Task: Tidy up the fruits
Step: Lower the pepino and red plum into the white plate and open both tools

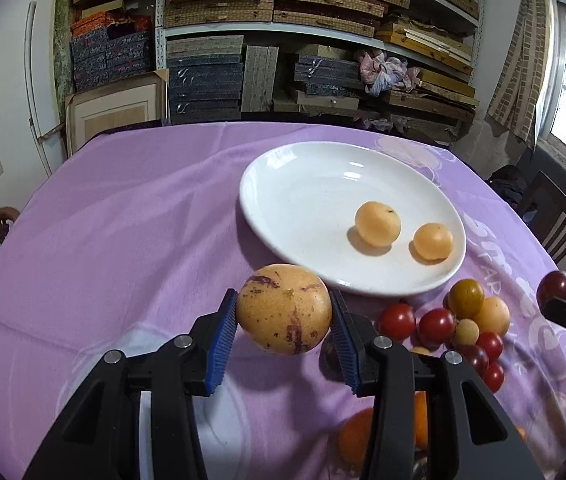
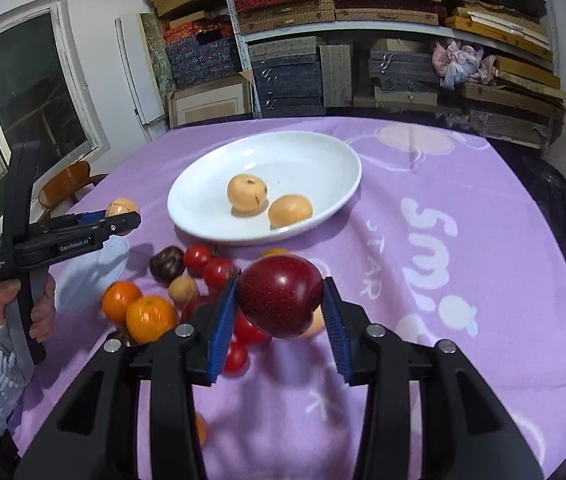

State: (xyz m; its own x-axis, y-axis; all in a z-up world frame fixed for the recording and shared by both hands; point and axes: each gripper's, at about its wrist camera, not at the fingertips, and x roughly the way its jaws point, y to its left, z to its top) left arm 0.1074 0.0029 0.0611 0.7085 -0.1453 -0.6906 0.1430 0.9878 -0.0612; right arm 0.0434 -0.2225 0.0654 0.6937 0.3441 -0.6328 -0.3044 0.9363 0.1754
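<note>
White plate (image 1: 267, 204) sits mostly bare beyond the left gripper (image 1: 283, 318), clamped on a speckled yellow fruit (image 1: 283, 308) at its near rim, right gripper (image 2: 281, 304) clamping a red plum (image 2: 281, 300) that hides part of the fruit pile (image 2: 203, 268).

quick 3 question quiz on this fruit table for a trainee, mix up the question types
1. True or false: the white plate holds two pale fruits.
2. What does the right gripper hold? A) an orange B) a dark red fruit C) a tomato
3. Fill in: the left gripper grips a yellow fruit streaked with ____.

Key: 1 true; 2 B; 3 purple.
</note>
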